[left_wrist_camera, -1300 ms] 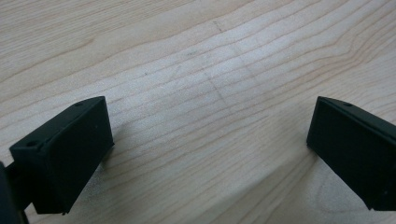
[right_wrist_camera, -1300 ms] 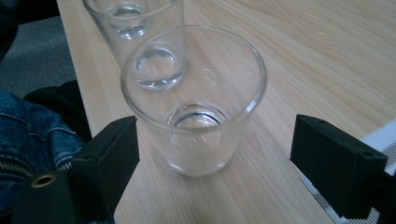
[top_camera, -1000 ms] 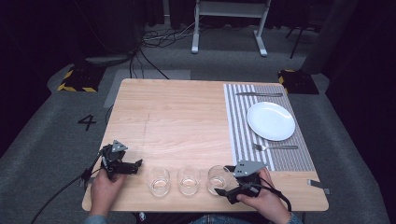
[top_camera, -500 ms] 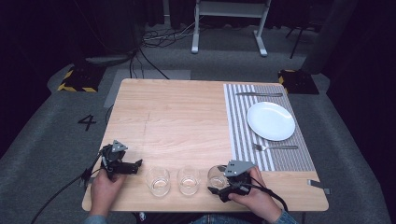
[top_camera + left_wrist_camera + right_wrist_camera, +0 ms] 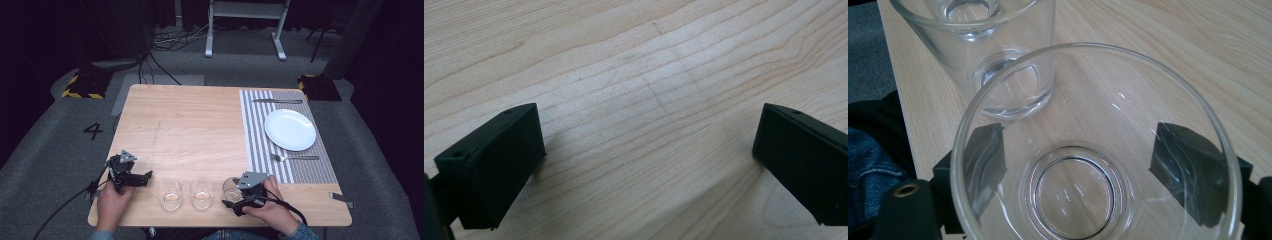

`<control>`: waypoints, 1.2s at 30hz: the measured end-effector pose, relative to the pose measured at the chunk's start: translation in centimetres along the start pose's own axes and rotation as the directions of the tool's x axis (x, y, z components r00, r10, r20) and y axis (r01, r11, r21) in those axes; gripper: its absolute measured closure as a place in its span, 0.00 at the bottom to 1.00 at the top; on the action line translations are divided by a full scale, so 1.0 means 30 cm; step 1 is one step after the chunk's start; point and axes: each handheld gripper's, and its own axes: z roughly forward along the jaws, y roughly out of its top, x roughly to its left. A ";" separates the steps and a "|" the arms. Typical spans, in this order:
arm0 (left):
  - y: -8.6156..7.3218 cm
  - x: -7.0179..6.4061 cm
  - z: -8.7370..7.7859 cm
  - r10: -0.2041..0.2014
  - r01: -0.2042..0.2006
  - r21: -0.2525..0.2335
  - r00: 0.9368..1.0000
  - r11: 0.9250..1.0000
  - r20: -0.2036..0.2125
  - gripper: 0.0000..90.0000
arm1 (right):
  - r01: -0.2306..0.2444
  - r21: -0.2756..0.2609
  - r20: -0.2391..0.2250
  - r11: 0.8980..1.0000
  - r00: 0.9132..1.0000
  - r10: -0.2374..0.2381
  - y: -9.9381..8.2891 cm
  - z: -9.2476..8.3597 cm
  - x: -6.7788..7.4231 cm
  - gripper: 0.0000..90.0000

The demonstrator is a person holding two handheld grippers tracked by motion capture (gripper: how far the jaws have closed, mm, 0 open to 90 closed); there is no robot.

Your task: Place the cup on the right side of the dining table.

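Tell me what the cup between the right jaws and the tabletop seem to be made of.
Cup: clear glass by the look, smooth and glossy; the jaws and wood grain show through its wall, with bright glints on the rim. It could be clear plastic. Tabletop: light wood or wood-look laminate, matt, with running grain lines.

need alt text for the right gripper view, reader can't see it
An empty clear glass sits between the right gripper's two black jaws, one on each side, seen through its wall. A second empty glass stands just beyond it on the light wooden table, with dark fabric at the left edge.
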 end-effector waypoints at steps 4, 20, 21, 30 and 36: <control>0.000 0.000 0.000 0.000 0.000 0.000 1.000 1.000 0.000 0.00 | -0.003 0.001 0.001 1.000 1.000 0.003 0.000 0.000 0.000 0.22; 0.000 -0.001 0.000 0.001 -0.001 -0.002 1.000 1.000 0.001 0.00 | -0.029 0.031 0.010 0.999 1.000 0.029 0.006 -0.008 -0.001 0.22; 0.000 0.000 0.000 0.005 -0.005 -0.001 1.000 1.000 0.001 0.00 | -0.047 0.044 0.009 0.998 0.999 0.047 0.008 -0.014 -0.007 0.22; 0.000 0.000 0.000 0.004 -0.004 -0.002 1.000 1.000 0.001 0.00 | -0.056 0.059 0.017 0.997 0.998 0.055 0.022 -0.046 -0.016 0.22; 0.000 -0.001 0.000 0.001 -0.001 -0.002 1.000 1.000 0.001 0.00 | -0.053 0.053 0.030 0.997 0.998 0.051 0.049 -0.077 -0.029 0.22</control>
